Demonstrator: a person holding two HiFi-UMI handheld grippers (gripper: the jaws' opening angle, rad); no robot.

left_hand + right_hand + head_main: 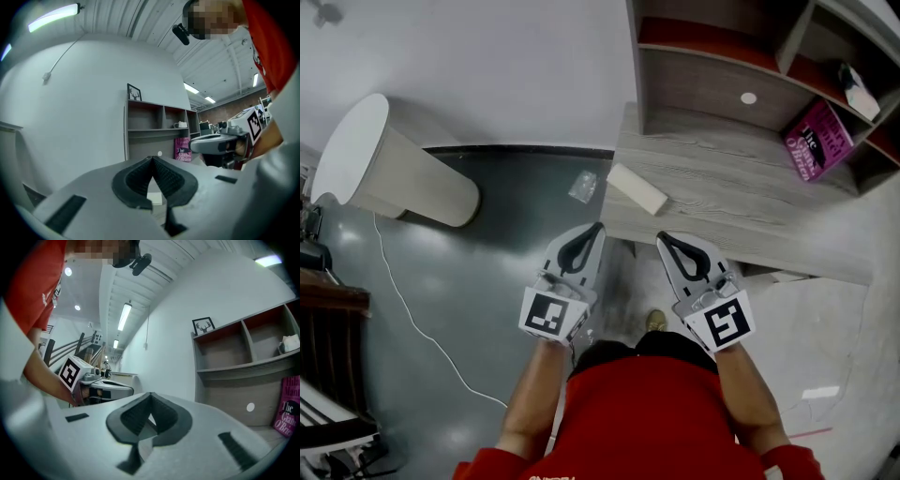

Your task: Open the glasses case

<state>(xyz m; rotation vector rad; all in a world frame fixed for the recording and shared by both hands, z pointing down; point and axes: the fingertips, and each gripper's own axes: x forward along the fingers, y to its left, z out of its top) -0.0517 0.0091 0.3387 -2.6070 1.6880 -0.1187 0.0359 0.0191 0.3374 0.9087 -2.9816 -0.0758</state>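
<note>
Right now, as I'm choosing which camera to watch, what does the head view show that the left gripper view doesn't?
Only the head view: the cream glasses case lying in full on the desk, plus the clear plastic wrapper and white round-topped stand on the floor. Only the left gripper view: the framed picture atop the shelf unit, and the ceiling lights. Both: the shelf unit, the pink book on it, and the right gripper, jaws shut.
</note>
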